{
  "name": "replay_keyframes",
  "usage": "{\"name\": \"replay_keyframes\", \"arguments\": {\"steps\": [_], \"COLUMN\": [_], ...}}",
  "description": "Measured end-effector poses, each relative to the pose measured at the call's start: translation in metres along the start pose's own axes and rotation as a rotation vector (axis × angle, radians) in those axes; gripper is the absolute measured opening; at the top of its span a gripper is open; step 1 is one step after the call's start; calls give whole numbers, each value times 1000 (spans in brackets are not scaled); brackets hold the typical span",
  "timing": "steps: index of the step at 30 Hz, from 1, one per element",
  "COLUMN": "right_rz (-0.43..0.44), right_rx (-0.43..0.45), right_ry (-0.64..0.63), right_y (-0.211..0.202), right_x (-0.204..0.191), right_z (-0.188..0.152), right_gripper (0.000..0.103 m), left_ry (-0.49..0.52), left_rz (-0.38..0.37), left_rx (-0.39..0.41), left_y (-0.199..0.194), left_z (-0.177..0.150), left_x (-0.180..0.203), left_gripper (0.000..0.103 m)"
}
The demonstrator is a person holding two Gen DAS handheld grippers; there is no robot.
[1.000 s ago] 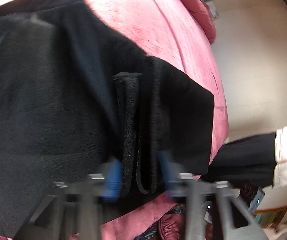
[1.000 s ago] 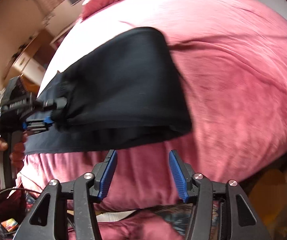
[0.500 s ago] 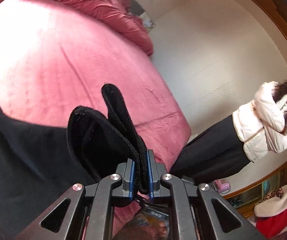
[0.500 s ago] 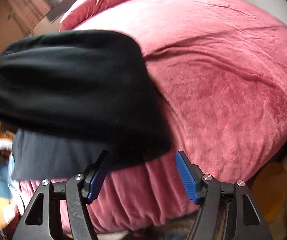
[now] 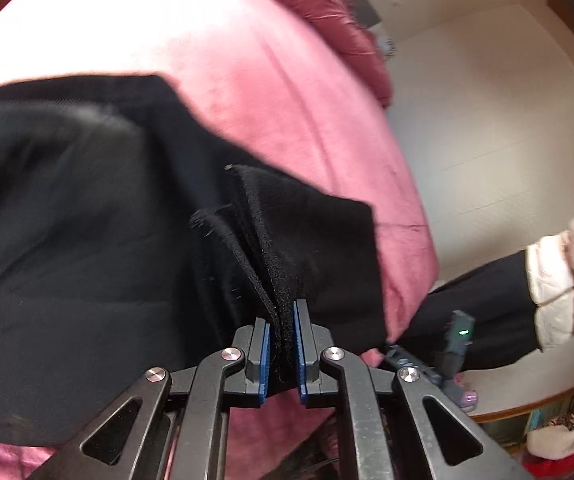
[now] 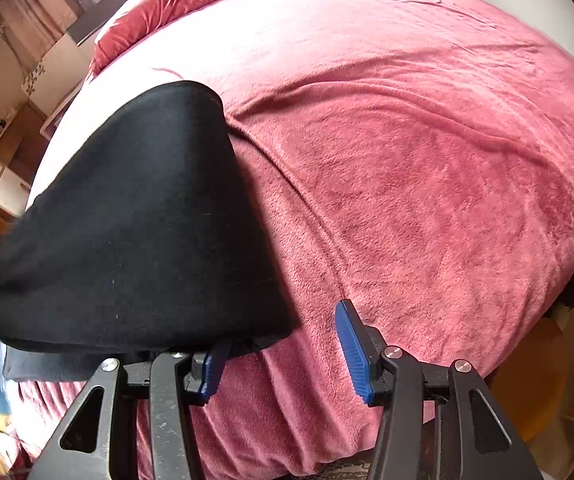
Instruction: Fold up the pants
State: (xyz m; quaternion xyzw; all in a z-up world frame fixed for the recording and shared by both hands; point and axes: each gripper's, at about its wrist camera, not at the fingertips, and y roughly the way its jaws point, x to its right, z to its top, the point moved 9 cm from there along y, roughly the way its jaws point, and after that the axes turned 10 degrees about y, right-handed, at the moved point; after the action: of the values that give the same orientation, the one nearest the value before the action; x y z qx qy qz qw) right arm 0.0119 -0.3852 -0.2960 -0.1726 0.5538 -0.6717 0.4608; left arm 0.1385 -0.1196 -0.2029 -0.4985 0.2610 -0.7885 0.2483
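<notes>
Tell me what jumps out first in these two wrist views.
The black pants dominate, draped across the left of the pink blanket that fills both views. In the left wrist view the left gripper is shut on a bunched edge of the pants. In the right wrist view the right gripper is open with only blanket between its fingers, its jaws having just been closing, at the pants' near corner.

The black pants [image 6: 135, 232] hide the right hand-held gripper's [image 6: 283, 354] left fingertip and blur leftward.

Pants [image 5: 87, 240] on the bed [image 5: 271, 92], pillows [image 5: 327, 12] behind, a person [image 5: 559, 280] to the bed's right.
</notes>
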Motion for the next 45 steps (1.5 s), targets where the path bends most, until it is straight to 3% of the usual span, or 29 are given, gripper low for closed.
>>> {"name": "replay_keyframes", "arguments": {"steps": [3, 5, 9, 14, 20, 25, 27, 28, 32, 35, 40, 45], "right_rz": [-4, -7, 1, 41, 122, 181, 175, 173, 176, 153, 88, 61], "right_rx": [-28, -56, -107, -39, 21, 54, 61, 64, 67, 40, 18, 34], "right_ry": [-24, -54, -136, -166, -202, -226, -229, -227, -207, -195, -228, -262], "right_y": [4, 2, -15, -46, -51, -42, -37, -35, -23, -2, 25, 23], "right_x": [-7, -7, 1, -7, -63, -102, -109, -111, -124, -126, -123, -123], "right_z": [-2, -8, -20, -6, 27, 51, 59, 62, 80, 83, 72, 70], "right_gripper": [52, 54, 56, 56, 56, 56, 55, 55, 55, 55, 56, 56], "left_ry": [-53, -71, -133, -218, -211, -250, -214, -173, -28, 57, 79, 53], "left_rz": [-9, 26, -37, -69, -39, -40, -55, -36, 11, 104, 245, 278], "left_rx": [-22, -18, 27, 82, 55, 13, 36, 49, 146, 122, 2, 32], "left_y": [7, 10, -3, -13, 4, 13, 14, 10, -18, -20, 3, -2], "left_z": [-15, -12, -10, 11, 35, 42, 44, 44, 49, 46, 29, 30], "left_x": [-16, -24, -31, -45, -36, -37, -28, -24, -2, 4, -13, -12], "left_gripper": [11, 20, 28, 35, 36, 31, 10, 6, 7, 7, 7, 16]}}
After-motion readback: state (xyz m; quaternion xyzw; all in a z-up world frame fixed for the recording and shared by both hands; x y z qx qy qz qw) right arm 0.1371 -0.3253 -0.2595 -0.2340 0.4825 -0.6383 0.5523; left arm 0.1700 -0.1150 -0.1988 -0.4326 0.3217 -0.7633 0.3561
